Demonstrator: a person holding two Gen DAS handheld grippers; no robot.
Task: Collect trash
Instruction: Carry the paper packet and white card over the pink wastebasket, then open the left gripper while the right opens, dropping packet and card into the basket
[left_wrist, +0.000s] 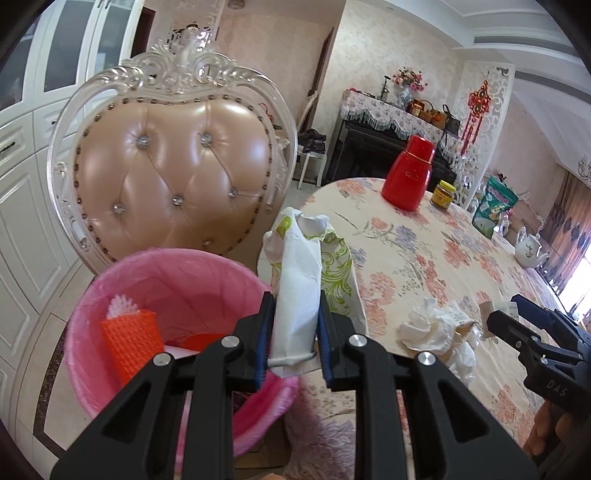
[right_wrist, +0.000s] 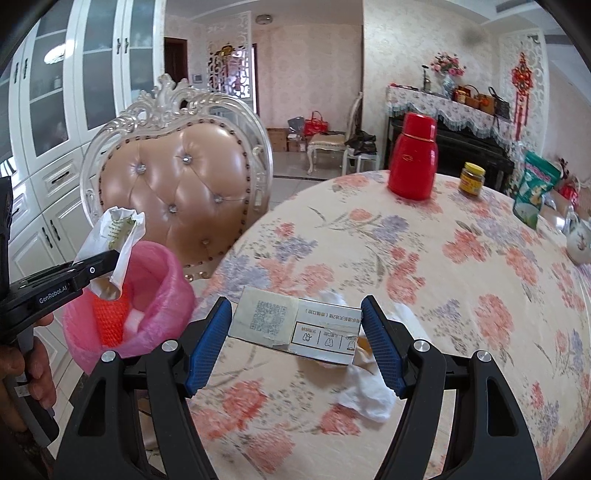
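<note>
My left gripper (left_wrist: 295, 314) is shut on a white and green paper packet (left_wrist: 299, 280) and holds it upright at the table's edge, beside the pink-lined trash bin (left_wrist: 159, 273). It also shows in the right wrist view (right_wrist: 107, 269), with the packet (right_wrist: 110, 240) above the bin (right_wrist: 162, 280). My right gripper (right_wrist: 295, 339) is open, its blue pads on either side of a small cardboard box (right_wrist: 295, 328) lying on the floral table (right_wrist: 424, 266). Crumpled white tissue (right_wrist: 369, 391) lies under and beside the box. In the left wrist view the right gripper (left_wrist: 506, 314) hovers by the tissue (left_wrist: 432, 328).
The bin holds an orange mesh item (left_wrist: 131, 339) and a white brush. A tufted chair (left_wrist: 173, 177) stands behind the bin. On the table stand a red thermos (right_wrist: 412, 158), a yellow-lidded jar (right_wrist: 472, 179), a green bag (right_wrist: 533, 188) and a white teapot (left_wrist: 530, 249).
</note>
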